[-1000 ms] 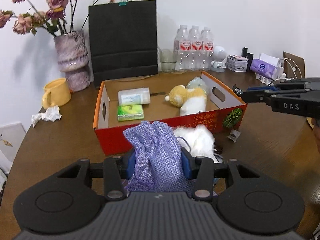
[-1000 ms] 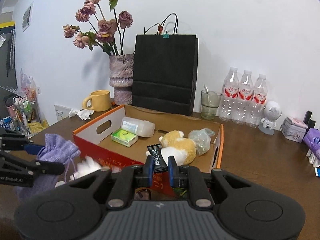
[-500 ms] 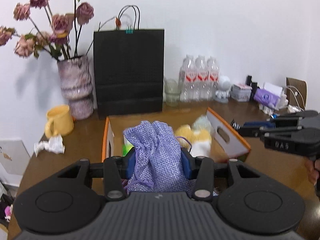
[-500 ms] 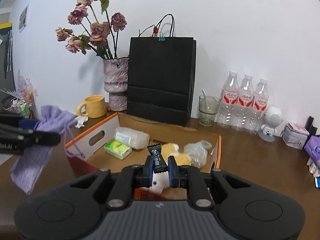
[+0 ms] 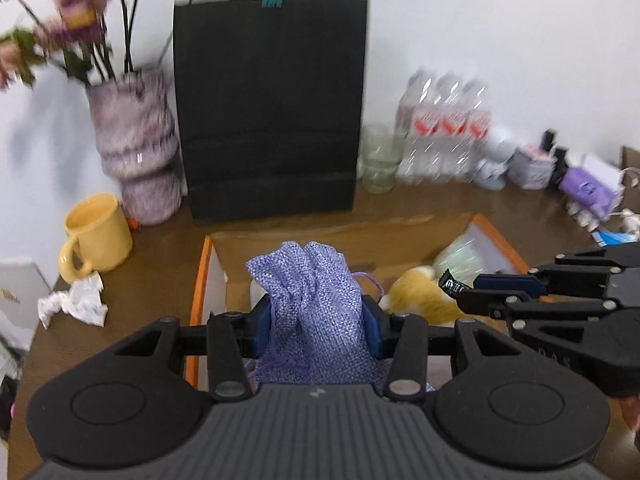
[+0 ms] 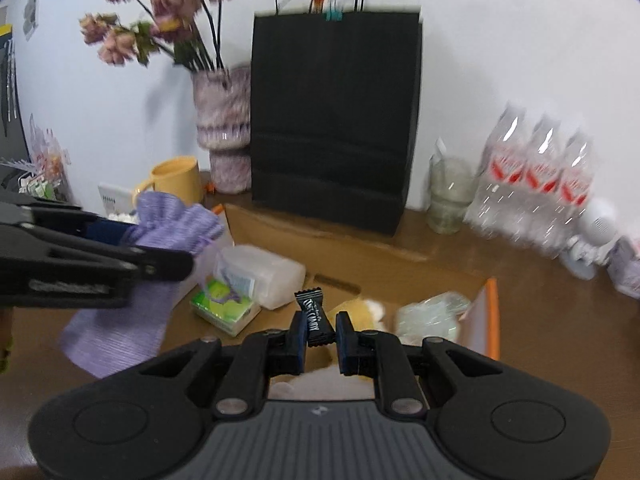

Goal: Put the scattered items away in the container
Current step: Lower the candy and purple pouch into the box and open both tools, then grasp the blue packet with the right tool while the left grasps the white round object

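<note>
Two claws show: the left claw (image 5: 316, 320) and the right claw (image 6: 320, 334). One purple cloth pouch (image 5: 316, 300) and one black-wrapped candy (image 6: 314, 316) are counted. One cardboard box (image 5: 200, 280) stands on the bench (image 5: 152, 248); inside it lie one green packet (image 6: 224, 306), one clear plastic tub (image 6: 264, 274), one yellow plush toy (image 5: 420, 292) and one crumpled clear bag (image 6: 430, 312). Behind stand one black paper bag (image 5: 272, 112), one vase (image 5: 136, 152), one yellow mug (image 5: 98, 236), one glass (image 5: 380, 164) and three water bottles (image 5: 444, 132). One crumpled tissue (image 5: 76, 304) lies beside the mug.
</note>
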